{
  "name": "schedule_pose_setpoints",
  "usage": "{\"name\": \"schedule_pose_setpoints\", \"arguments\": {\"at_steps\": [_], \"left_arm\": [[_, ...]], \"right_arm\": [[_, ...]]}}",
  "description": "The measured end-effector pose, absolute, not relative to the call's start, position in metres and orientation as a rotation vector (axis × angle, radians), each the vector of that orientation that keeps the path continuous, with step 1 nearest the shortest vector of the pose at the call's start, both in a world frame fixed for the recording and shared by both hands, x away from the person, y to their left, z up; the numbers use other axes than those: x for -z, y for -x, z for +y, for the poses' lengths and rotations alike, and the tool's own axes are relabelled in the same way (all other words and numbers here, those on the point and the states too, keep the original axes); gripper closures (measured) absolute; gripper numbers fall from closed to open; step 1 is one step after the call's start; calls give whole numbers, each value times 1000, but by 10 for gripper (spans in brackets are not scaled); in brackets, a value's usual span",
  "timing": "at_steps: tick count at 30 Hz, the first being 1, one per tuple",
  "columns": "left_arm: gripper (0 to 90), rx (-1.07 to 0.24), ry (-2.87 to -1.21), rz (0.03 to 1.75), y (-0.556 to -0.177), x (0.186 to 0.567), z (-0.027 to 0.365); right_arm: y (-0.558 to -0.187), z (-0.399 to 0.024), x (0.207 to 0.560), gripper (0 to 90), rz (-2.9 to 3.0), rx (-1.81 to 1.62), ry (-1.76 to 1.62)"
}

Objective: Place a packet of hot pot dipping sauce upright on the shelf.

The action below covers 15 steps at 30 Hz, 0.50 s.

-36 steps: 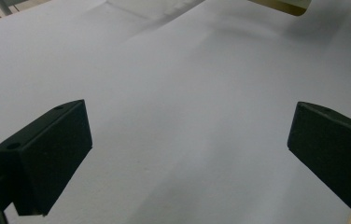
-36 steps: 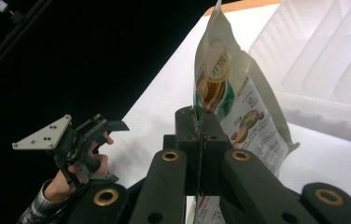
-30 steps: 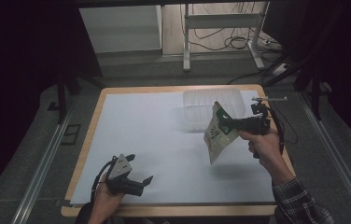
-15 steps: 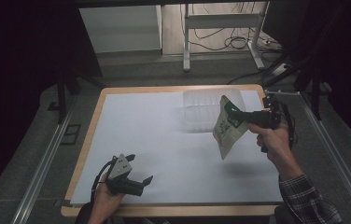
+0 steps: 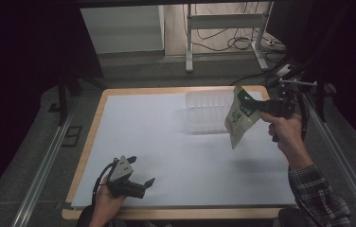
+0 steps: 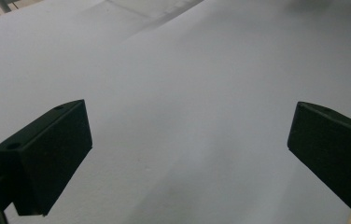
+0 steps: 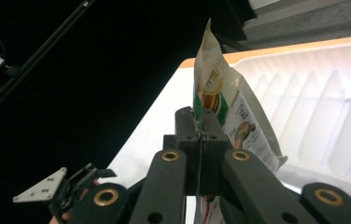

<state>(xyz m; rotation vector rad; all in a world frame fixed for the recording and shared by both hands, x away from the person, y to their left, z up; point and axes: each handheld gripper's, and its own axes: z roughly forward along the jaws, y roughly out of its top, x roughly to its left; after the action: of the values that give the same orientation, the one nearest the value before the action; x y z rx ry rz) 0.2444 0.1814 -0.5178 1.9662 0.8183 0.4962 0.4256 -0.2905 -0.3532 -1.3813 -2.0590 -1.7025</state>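
A white and green printed pouch [image 5: 239,117] hangs above the table's far right part, and my right gripper [image 5: 260,108] is shut on its top edge. In the right gripper view the pouch [image 7: 225,102] stands between the closed jaws of the right gripper [image 7: 202,133], with a clear ribbed plastic container [image 7: 332,107] behind it. That container [image 5: 205,111] rests on the white sheet just left of the pouch. My left gripper [image 5: 144,182] lies low near the front left edge, open and holding nothing. White sheet lies between its two black fingers [image 6: 47,154].
A white sheet [image 5: 166,142] covers the wooden table [image 5: 99,111]. Metal rails [image 5: 43,165] run along both sides. A table frame with cables [image 5: 223,33] stands beyond the far edge. Dark surroundings close in left and right.
My right gripper has carried the pouch up and toward the far right, closer to the clear container. The left gripper has stayed where it was.
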Motion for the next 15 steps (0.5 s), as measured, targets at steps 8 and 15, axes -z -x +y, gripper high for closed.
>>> {"name": "schedule_pose_setpoints", "arguments": {"at_steps": [8,15], "left_arm": [[0,-490,-1954,823,-245,517,184],[0,-487,-1950,824,-245,517,184]], "right_arm": [[-443,-300,350,891,-2056,1705,1441],[-455,-306,351,891,-2058,1693,1492]]}}
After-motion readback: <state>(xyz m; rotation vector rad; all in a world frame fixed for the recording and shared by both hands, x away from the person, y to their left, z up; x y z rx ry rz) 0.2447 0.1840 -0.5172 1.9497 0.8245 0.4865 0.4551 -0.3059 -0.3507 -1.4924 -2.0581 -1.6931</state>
